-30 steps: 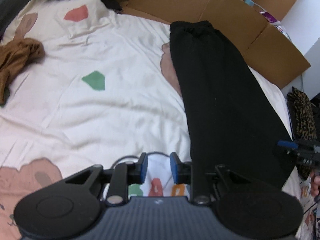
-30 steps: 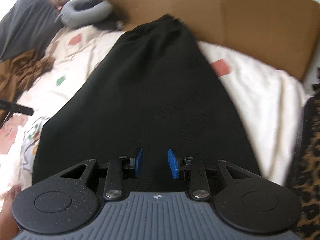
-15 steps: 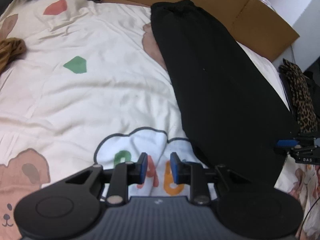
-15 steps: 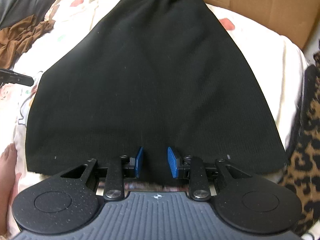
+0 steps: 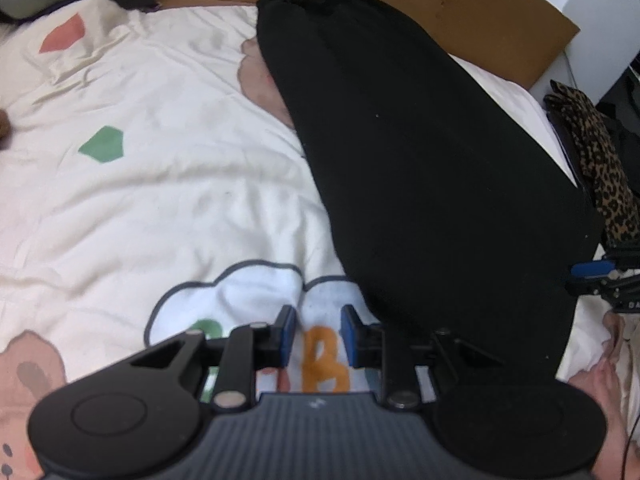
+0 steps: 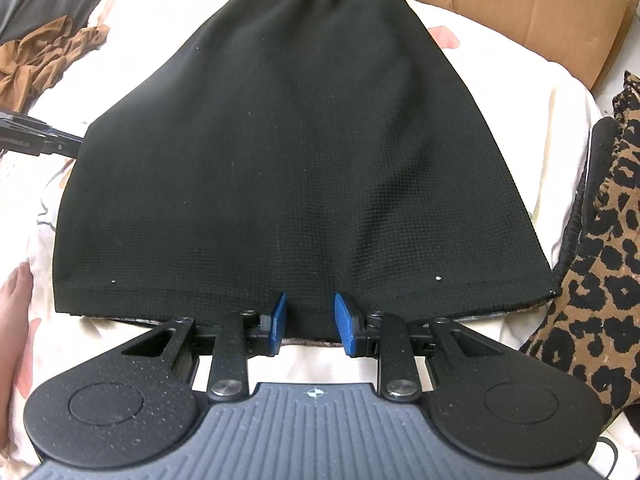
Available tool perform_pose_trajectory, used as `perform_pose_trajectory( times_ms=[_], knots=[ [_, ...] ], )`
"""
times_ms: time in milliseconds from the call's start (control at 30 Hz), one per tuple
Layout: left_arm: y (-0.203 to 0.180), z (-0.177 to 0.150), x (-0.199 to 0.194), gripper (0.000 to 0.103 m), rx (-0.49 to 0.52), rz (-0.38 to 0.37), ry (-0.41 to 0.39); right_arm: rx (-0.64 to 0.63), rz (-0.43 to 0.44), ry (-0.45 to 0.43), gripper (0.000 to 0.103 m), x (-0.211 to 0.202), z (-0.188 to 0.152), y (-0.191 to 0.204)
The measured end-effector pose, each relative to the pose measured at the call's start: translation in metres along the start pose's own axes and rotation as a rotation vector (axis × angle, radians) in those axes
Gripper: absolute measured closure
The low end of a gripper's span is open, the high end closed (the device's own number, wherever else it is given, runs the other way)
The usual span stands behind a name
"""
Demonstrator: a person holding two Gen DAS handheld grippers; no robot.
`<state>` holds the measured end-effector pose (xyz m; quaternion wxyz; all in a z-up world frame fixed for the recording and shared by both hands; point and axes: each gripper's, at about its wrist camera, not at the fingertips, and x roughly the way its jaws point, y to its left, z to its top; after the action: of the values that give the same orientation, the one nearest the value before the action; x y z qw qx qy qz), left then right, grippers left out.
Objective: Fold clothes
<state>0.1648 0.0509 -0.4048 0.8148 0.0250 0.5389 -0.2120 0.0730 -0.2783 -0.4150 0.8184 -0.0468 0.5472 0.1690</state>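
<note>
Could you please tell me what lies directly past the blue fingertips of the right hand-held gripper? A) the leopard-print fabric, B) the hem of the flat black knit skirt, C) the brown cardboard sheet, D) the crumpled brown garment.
B: in the right wrist view, the right hand-held gripper sits at the near hem of the flat black knit skirt, its jaws apart with no cloth pinched.

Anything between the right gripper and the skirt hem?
Nothing visible. The right gripper, jaws open, sits right at the hem of the black skirt, with only bare bedsheet below it. The leopard-print garment lies off to the side, clear of the approach.
</note>
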Motion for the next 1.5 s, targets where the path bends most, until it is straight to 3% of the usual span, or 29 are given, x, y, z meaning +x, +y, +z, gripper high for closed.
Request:
perform_pose_trajectory(
  times_ms=[267, 400, 500, 667, 800, 867, 900, 933, 1067, 1333, 1500],
  knots=[
    [-0.007, 0.009, -0.01, 0.076, -0.024, -0.071, -0.081, 0.011, 0.002, 0.0, 0.071, -0.002, -0.003, -0.002],
    [-0.013, 0.017, -0.011, 0.061, -0.037, -0.111, -0.132, 0.013, 0.004, -0.001, 0.071, -0.001, 0.0, -0.002],
    [-0.018, 0.021, -0.003, 0.049, -0.036, -0.106, -0.127, 0.013, 0.004, -0.001, 0.071, -0.001, 0.0, -0.002],
    [-0.025, 0.02, 0.013, 0.05, 0.017, -0.077, -0.097, 0.014, 0.006, -0.004, 0.071, -0.001, -0.001, -0.003],
    [-0.017, 0.018, 0.019, 0.056, 0.003, -0.076, -0.084, 0.014, 0.009, -0.007, 0.071, -0.002, -0.002, -0.005],
    [-0.013, 0.018, 0.02, 0.072, 0.002, -0.083, -0.08, 0.014, 0.009, -0.008, 0.071, -0.002, -0.002, -0.005],
    [-0.011, 0.019, 0.02, 0.09, 0.001, -0.091, -0.076, 0.013, 0.008, -0.009, 0.071, -0.001, -0.004, -0.003],
    [-0.01, 0.019, 0.019, 0.094, 0.005, -0.103, -0.069, 0.012, 0.008, -0.01, 0.071, 0.0, -0.003, 0.0],
    [-0.01, 0.022, 0.005, 0.098, 0.042, -0.072, -0.083, 0.012, 0.007, -0.015, 0.071, 0.003, 0.001, 0.0],
    [0.016, 0.019, -0.003, 0.102, -0.088, -0.071, -0.075, 0.015, 0.014, -0.02, 0.071, 0.005, 0.002, -0.003],
    [0.018, 0.016, -0.008, 0.101, -0.083, -0.072, -0.037, 0.021, 0.022, -0.021, 0.071, 0.007, 0.003, -0.004]
  ],
)
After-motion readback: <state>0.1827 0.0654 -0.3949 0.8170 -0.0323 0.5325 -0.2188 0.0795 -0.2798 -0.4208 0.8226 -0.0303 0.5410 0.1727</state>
